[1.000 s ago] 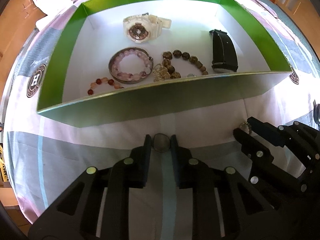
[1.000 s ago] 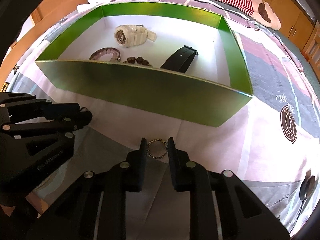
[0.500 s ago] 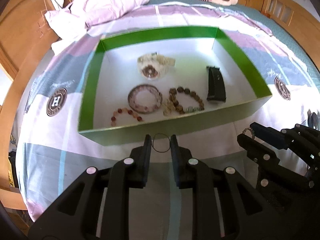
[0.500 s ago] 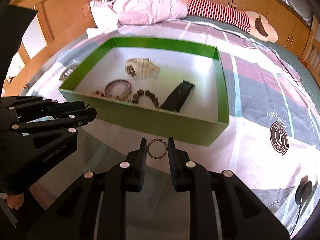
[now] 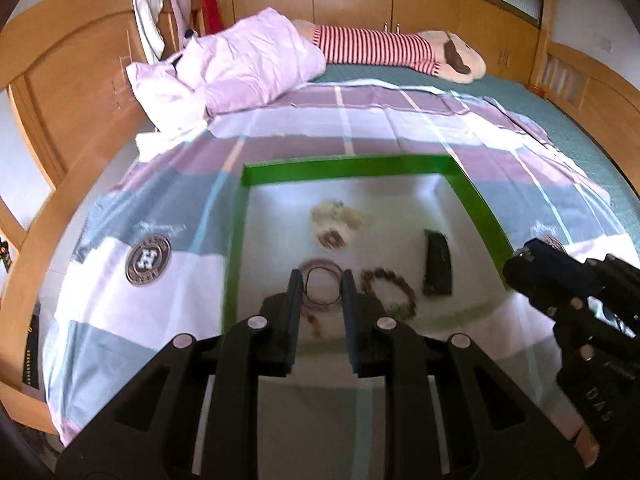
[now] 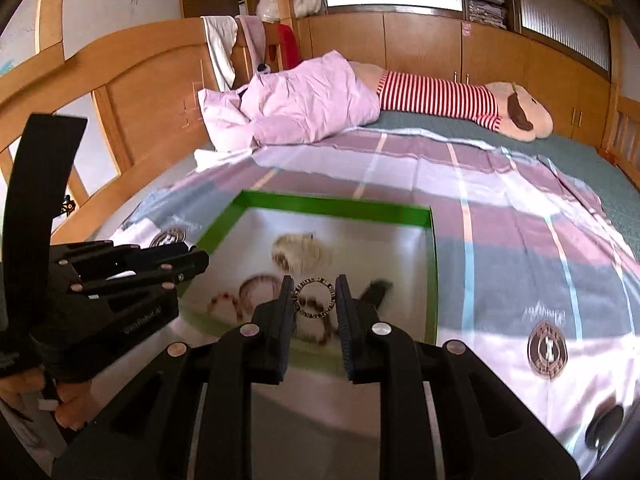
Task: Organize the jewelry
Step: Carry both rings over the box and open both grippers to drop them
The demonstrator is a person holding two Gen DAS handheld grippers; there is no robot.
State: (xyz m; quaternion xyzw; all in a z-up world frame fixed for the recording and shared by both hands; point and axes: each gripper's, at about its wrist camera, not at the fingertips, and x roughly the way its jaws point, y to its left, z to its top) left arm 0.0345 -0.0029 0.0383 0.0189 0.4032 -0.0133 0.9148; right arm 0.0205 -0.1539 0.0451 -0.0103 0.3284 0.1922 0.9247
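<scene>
Watches and bead bracelets already lie in the green box [image 5: 236, 248]. Left gripper [image 5: 322, 290] pinches a thin dark ring [image 5: 323, 285], right gripper [image 6: 314, 297] a studded ring [image 6: 314, 297], both above its near edge, undropped.

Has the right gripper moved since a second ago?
Yes. The right gripper, shut on the patterned ring, has risen and tilted up: the green box sat high in its view and now lies lower, with the headboard showing.
</scene>
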